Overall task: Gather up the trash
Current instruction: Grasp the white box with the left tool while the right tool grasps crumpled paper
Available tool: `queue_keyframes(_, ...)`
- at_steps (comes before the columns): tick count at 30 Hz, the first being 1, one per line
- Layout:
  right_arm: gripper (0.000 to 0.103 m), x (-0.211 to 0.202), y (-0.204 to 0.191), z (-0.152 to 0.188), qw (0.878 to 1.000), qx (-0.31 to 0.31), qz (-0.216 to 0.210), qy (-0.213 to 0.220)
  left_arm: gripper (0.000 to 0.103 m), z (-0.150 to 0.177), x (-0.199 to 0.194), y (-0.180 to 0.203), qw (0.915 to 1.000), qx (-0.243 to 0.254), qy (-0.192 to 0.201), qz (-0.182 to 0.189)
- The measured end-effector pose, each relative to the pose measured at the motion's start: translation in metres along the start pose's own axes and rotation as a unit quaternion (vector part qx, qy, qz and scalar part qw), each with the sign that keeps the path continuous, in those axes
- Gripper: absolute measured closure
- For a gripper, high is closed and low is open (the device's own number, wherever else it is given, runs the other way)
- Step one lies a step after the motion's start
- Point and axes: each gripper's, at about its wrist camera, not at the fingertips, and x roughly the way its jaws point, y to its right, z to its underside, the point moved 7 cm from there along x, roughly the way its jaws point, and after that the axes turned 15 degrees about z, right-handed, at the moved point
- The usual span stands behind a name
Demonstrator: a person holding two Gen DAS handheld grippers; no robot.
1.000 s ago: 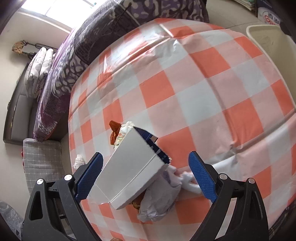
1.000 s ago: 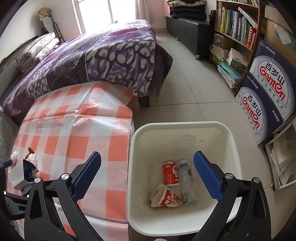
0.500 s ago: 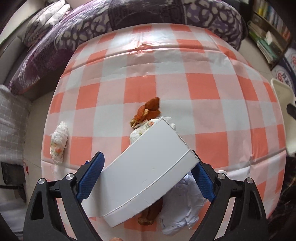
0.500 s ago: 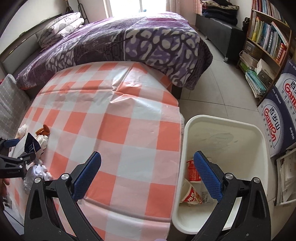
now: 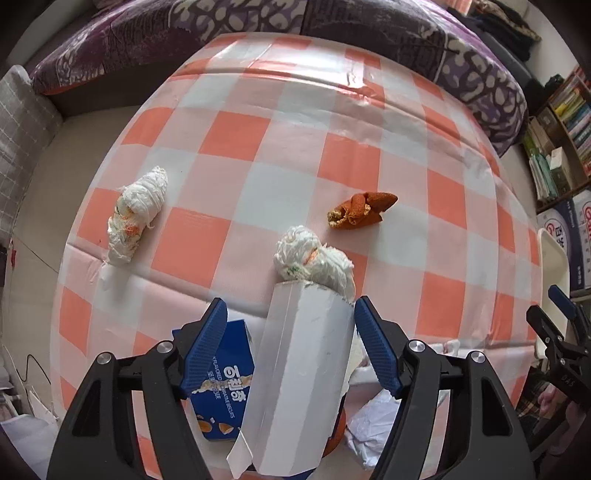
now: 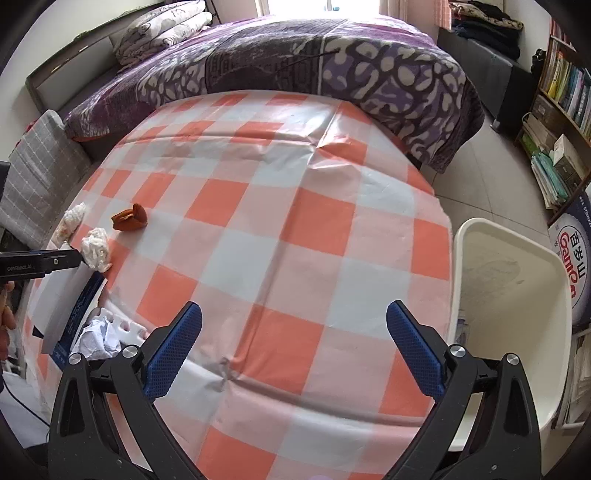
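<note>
Left claw (image 5: 290, 326) closing around smooth, creased white carton (image 5: 299, 384).

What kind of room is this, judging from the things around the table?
Most likely a bedroom at home. A bed with a purple patterned quilt stands behind the checked table, folded pillows lie at its head, and a bookshelf stands at the right.
</note>
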Motion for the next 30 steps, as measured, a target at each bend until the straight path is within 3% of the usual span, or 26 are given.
queue_keyframes(6,0.007,-0.002,-0.025,0.011,0.999,0.002,-0.035,-0.026,0.031,0.022,0.005,0.003,0.9988,0.030,-0.037,-0.011)
queue_keyframes(7,0.007,-0.003,-0.028,0.014,0.999,0.004,-0.042,-0.031,0.037,0.025,0.007,0.005,0.9984,0.037,-0.041,-0.014)
queue_keyframes(8,0.007,-0.003,-0.033,0.017,0.998,0.008,-0.054,-0.041,0.059,0.027,0.008,0.007,0.9981,0.042,-0.042,-0.017)
queue_keyframes(9,0.007,-0.003,-0.036,0.019,0.997,0.012,-0.062,-0.049,0.066,0.028,0.007,0.007,0.9982,0.039,-0.042,-0.015)
queue_keyframes(15,0.007,-0.006,-0.064,0.040,0.984,0.047,-0.123,-0.115,0.069,0.011,-0.040,0.005,0.9984,0.009,0.054,0.013)
queue_keyframes(21,0.007,-0.009,-0.103,0.058,0.966,0.122,-0.157,-0.165,0.069,-0.008,-0.094,0.014,0.9863,-0.010,0.163,0.023)
queue_keyframes(26,0.007,-0.010,-0.140,0.063,0.966,0.132,-0.154,-0.159,0.069,-0.010,-0.120,0.024,0.9775,-0.008,0.210,0.020)
queue_keyframes(30,0.006,-0.009,-0.153,0.060,0.975,0.104,-0.136,-0.138,0.069,-0.011,-0.127,0.023,0.9746,-0.014,0.223,0.019)
